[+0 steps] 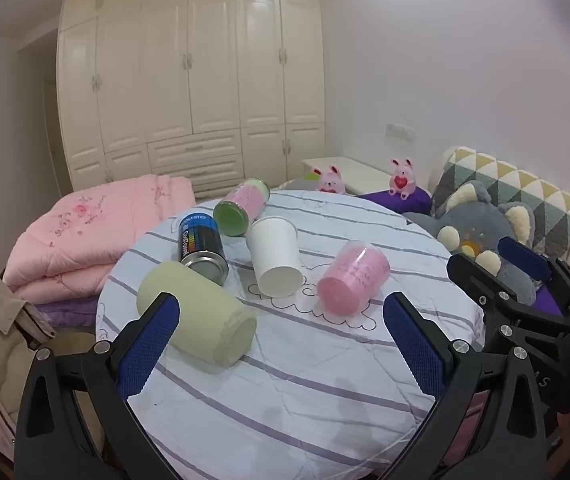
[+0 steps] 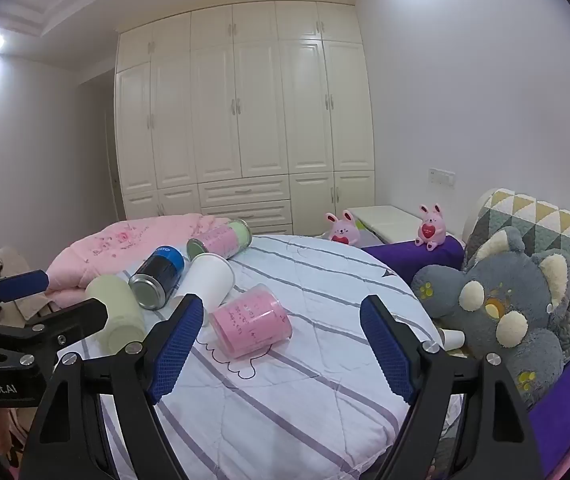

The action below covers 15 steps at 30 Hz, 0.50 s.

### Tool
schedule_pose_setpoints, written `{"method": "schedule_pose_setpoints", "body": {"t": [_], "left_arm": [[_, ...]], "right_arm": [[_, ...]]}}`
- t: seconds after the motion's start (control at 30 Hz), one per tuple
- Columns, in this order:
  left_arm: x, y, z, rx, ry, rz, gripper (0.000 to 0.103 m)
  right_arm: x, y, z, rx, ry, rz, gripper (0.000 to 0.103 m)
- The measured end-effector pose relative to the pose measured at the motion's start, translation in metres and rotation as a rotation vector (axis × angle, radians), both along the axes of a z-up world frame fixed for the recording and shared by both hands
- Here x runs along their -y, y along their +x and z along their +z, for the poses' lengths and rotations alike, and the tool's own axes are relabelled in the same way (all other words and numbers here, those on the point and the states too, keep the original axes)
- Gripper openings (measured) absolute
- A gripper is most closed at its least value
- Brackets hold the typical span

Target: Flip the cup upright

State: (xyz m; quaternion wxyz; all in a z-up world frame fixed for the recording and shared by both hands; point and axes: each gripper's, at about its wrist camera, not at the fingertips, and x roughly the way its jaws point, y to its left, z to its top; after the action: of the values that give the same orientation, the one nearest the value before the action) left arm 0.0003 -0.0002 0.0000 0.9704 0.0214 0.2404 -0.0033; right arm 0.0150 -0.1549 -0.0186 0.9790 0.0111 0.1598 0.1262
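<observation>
**Cups down on round table**

Cups all on their sides on striped table (image 1: 285,360): pale green cup (image 1: 197,316) at 8 o'clock, white cup (image 1: 275,258) centre, pink cup (image 1: 353,282) at 3 o'clock. Beside them, spray can (image 1: 201,246) and green-lidded jar (image 1: 241,208) at 11 o'clock.

Left gripper (image 1: 281,340) spread wide, holding nothing; right gripper (image 2: 281,344) likewise wide, empty.

Only in right wrist view: small white cup (image 2: 453,339) off table edge, beside grey plush (image 2: 505,300).
</observation>
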Motion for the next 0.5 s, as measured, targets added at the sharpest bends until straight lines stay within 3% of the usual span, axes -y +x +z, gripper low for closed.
{"method": "schedule_pose_setpoints", "body": {"t": [0.5], "left_arm": [[-0.006, 0.002, -0.003, -0.007, -0.029, 0.013, 0.103]], "right_arm": [[0.0, -0.003, 0.001, 0.0, 0.002, 0.002, 0.082]]}}
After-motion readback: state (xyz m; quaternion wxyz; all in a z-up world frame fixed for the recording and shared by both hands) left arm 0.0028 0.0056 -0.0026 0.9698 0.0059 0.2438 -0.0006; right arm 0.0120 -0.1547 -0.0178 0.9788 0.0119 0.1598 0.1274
